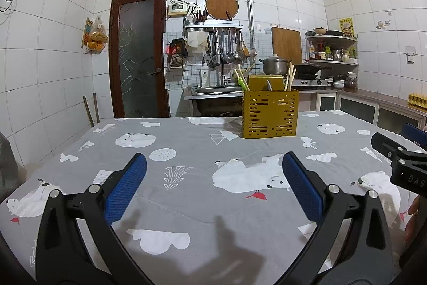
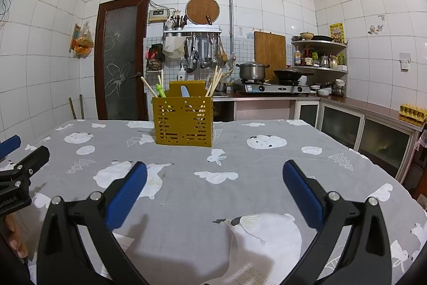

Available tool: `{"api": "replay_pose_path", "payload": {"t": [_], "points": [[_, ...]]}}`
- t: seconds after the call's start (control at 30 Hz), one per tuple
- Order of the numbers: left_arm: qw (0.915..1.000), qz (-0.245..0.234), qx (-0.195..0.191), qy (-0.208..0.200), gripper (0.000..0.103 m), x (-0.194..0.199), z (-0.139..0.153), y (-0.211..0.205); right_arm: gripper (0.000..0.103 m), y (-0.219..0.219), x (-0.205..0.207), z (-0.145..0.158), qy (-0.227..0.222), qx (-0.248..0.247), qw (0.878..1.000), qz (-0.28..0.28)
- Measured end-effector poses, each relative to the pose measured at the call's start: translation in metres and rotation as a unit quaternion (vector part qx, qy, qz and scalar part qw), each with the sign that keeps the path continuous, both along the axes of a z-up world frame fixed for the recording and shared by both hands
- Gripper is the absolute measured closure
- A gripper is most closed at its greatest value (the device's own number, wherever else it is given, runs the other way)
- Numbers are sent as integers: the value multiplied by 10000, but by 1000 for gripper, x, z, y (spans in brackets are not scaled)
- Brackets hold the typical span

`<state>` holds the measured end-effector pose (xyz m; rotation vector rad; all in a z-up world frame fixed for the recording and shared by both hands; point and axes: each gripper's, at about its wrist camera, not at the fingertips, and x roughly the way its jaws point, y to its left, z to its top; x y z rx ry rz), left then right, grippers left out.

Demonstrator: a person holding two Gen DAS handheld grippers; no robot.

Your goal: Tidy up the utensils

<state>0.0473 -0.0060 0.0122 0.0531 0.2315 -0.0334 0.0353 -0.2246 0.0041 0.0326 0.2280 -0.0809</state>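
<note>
Clearly both wide, left gripper, right gripper lettered "DAS", yellow caddy.

Left gripper was spread wide, holding nothing. Right gripper was the same, side by side, level.

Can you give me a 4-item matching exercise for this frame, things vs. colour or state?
Things:
1. utensil caddy
2. tablecloth
3. left gripper
4. chopsticks

Colour or state:
A. grey with white animal prints
B. open, nothing between its blue pads
C. mustard yellow, slotted walls
D. standing upright inside the caddy, leaning slightly

Pairs: 1-C, 2-A, 3-B, 4-D

The right gripper is open too, and no loose utensils show on the cloth in either wrist view.
</note>
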Motion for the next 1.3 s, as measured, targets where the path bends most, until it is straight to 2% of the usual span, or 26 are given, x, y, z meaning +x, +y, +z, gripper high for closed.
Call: {"api": "replay_pose_path", "payload": {"t": [1.3], "points": [[10000, 4, 2, -8, 5, -1, 1, -1, 4, 0, -1, 3, -47, -41, 10000, -14]]}}
